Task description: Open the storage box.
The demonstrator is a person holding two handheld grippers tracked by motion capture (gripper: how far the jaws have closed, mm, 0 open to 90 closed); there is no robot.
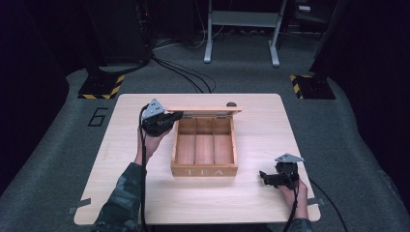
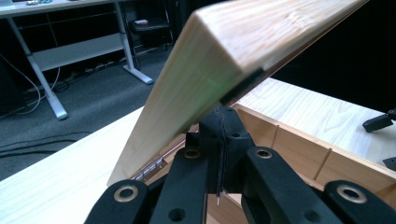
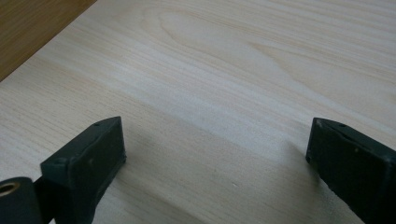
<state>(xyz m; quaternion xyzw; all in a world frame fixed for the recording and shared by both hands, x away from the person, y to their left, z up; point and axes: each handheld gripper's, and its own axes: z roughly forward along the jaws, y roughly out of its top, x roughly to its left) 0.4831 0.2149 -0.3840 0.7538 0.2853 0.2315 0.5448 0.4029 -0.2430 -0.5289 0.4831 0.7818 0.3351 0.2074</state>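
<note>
Grey carpet and trailing black cables surround the pale wooden surface [image 1: 121, 193], with a white-legged desk frame [image 1: 241, 29] at the far side of the room. Near the middle of the surface sits a wooden tea box [image 1: 204, 170], its front wall marked "TEA" and its inside split by two thin dividers into three long compartments, all showing bare wood. Its hinged lid [image 1: 203, 110] stands raised at the back edge; in the left gripper view the lid [image 2: 224, 56] tilts overhead, light-grained, with a small metal hinge [image 2: 154, 166] at its base.

The left gripper [image 1: 175, 116] is at the lid's left end, its jaws pressed together on the lid's edge. The right gripper [image 1: 264, 177] rests low over the surface, right of the box and apart from it, its jaws spread wide with bare wood between them.

Seen from above, the lid is edge-on, so its top face is hard to make out. A small dark object [image 1: 231, 104] behind the lid is too small to identify. The person's camouflage sleeve [image 1: 118, 200] is cut off at the bottom edge.
</note>
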